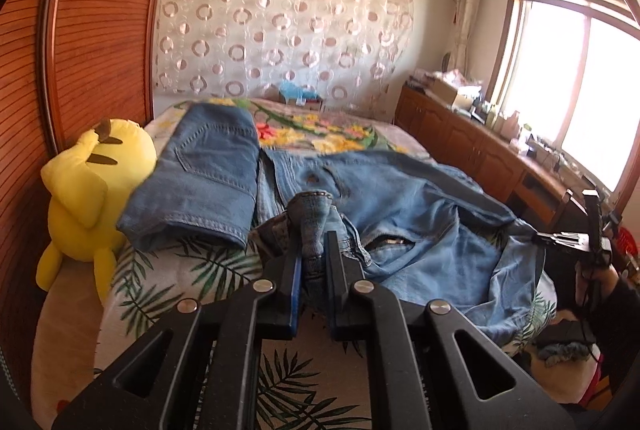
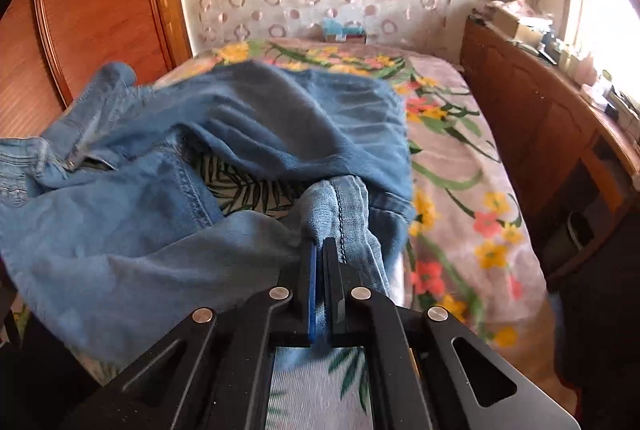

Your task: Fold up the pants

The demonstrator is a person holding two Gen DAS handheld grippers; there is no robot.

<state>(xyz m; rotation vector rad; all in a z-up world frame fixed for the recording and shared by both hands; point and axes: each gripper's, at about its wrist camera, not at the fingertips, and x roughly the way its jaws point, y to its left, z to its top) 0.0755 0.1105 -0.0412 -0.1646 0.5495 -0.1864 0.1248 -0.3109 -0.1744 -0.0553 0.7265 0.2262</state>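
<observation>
Jeans lie spread on the bed, bunched denim pinched in left claw and right claw.

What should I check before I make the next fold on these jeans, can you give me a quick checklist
1. Left hand-held gripper grips the unfolded jeans: ok, shut on a bunched wad of denim.
2. Right hand-held gripper grips them too: ok, shut on a seamed edge of the denim.
3. Jeans lie flat: not ok, rumpled, with bedspread showing through a gap.
4. Legs aligned: cannot tell, the fabric is too bunched.
5. Folded jeans out of the way: ok, lying to the left, though their edge is close to the unfolded pair.
6. Yellow plush toy clear of the work: ok, at the bed's left edge.
</observation>
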